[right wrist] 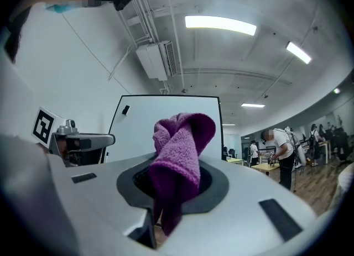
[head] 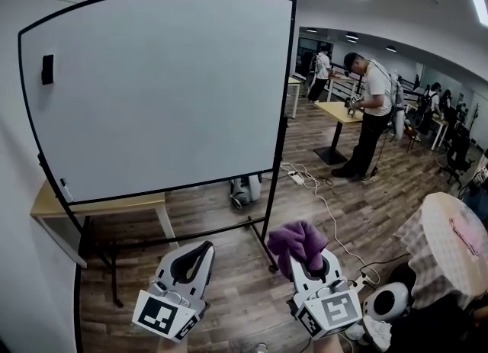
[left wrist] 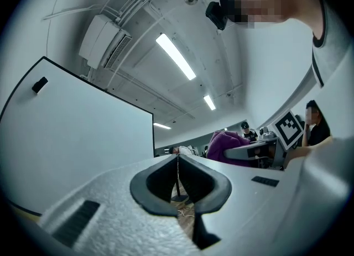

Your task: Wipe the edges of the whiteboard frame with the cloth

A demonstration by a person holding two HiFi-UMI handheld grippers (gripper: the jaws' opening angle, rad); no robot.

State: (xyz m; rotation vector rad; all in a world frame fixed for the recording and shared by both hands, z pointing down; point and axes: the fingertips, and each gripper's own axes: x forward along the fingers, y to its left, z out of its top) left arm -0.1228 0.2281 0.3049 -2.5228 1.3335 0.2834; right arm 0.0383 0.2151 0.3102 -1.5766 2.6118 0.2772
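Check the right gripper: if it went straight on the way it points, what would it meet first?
Probably the whiteboard. In the right gripper view it stands directly beyond the purple cloth clamped in the right gripper, with nothing visible between them. Depth is unclear, though.

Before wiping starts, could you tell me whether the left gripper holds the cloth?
No, the cloth sits in the right gripper; the left gripper is shut and empty.

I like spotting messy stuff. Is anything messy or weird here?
A white cable snakes loose across the wooden floor right of the whiteboard, where someone could trip. Nothing else stands out.
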